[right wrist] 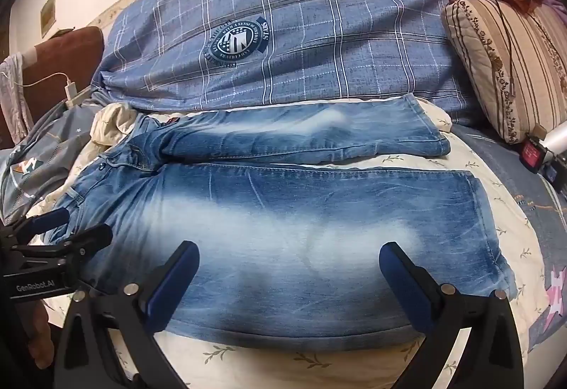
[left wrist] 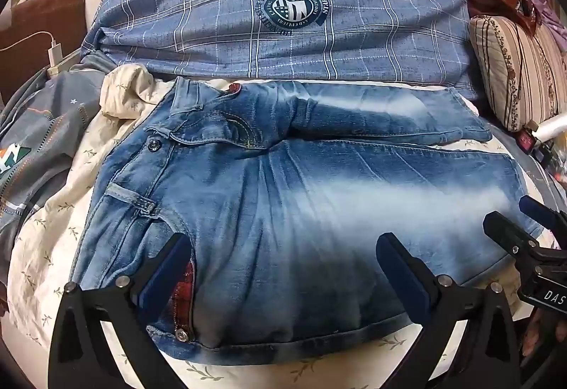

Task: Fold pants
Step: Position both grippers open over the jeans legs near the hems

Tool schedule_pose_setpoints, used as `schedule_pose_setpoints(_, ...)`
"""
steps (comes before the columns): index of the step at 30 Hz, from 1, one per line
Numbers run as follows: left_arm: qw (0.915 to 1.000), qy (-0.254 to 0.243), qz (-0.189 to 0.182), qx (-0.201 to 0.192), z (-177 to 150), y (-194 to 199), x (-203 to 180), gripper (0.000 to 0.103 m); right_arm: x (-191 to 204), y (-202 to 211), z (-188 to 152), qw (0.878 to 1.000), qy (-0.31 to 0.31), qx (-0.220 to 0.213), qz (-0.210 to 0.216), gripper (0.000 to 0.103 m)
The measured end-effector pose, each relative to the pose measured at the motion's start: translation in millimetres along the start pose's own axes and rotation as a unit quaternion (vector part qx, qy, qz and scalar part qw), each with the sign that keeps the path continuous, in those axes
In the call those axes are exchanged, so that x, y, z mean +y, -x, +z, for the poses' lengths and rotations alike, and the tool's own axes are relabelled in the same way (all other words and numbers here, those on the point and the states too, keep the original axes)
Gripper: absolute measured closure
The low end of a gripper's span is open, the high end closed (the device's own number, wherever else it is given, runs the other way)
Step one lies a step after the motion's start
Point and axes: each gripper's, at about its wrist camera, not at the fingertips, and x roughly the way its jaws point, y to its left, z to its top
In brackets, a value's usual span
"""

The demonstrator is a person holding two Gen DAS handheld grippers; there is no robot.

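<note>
Jeans (left wrist: 283, 197) spread on floral sheet (left wrist: 53, 229); left gripper (left wrist: 283, 268) jaws wide above waist end.

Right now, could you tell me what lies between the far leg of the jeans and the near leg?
A narrow strip of the cream floral sheet shows between the far leg and the near leg toward the hems, clearest in the right wrist view.

jeans (right wrist: 283, 212) | faded blue denim | flat on bed | legs apart

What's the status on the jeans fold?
Left gripper and right gripper open, empty, above the near leg. Jeans flat on the floral sheet, legs apart, unfolded. Nothing in the way.
</note>
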Motion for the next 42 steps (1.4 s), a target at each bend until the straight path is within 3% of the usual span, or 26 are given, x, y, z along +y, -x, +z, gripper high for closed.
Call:
schedule_pose_setpoints(29,1.0000,0.000,0.003,0.003,-2.7,-2.2,-2.0,0.000,-3.2,-1.2,-1.9,1.000,-0.008,0.027,-0.004,0.000)
schedule_pose_setpoints(34,1.0000,-0.001,0.003,0.003,-2.7,-2.3,-2.0,0.000,-4.1,-0.4,-2.3,1.000,-0.011,0.005,0.001,0.000)
schedule_pose_setpoints(42,1.0000,0.001,0.002,0.004,-2.6,-2.2,-1.5,0.000,-2.8,-1.6,-2.1,1.000,-0.013,0.018,0.001,0.000)
